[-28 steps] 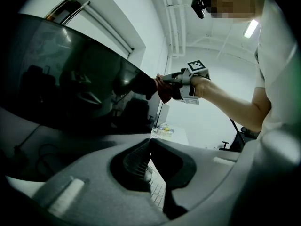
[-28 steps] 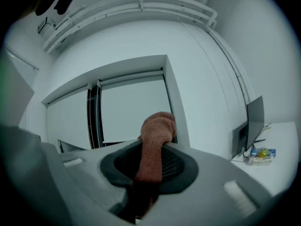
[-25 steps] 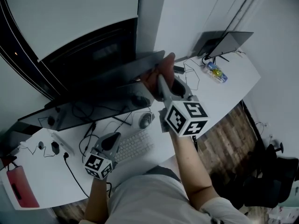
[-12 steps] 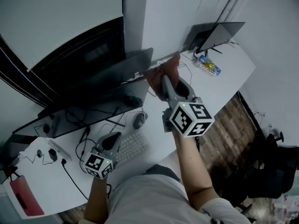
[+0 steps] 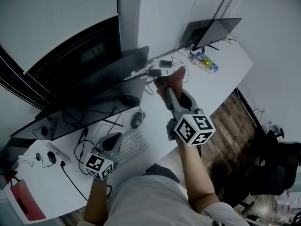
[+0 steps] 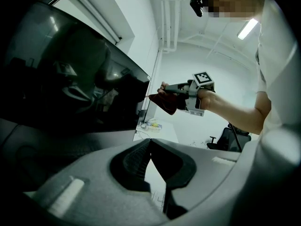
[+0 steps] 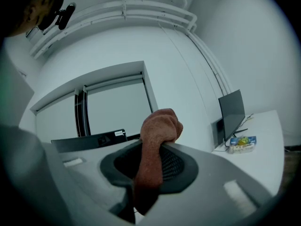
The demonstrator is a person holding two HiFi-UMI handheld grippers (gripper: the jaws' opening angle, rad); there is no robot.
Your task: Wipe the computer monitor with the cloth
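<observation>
My right fingers [image 7: 181,168] clench rust cloth [image 7: 157,131]; monitor [image 5: 117,72] near, stretching leftward. My left fingers [image 6: 131,166] closed, empty, farther.

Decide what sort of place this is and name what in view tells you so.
Most likely an office: a long white desk carries a computer monitor, a keyboard and a mouse, with a second monitor at its far end and a swivel chair nearby.

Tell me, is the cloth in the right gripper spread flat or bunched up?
Bunched up: the cloth is a crumpled wad pinched in the right gripper, bulging past its jaws.
</observation>
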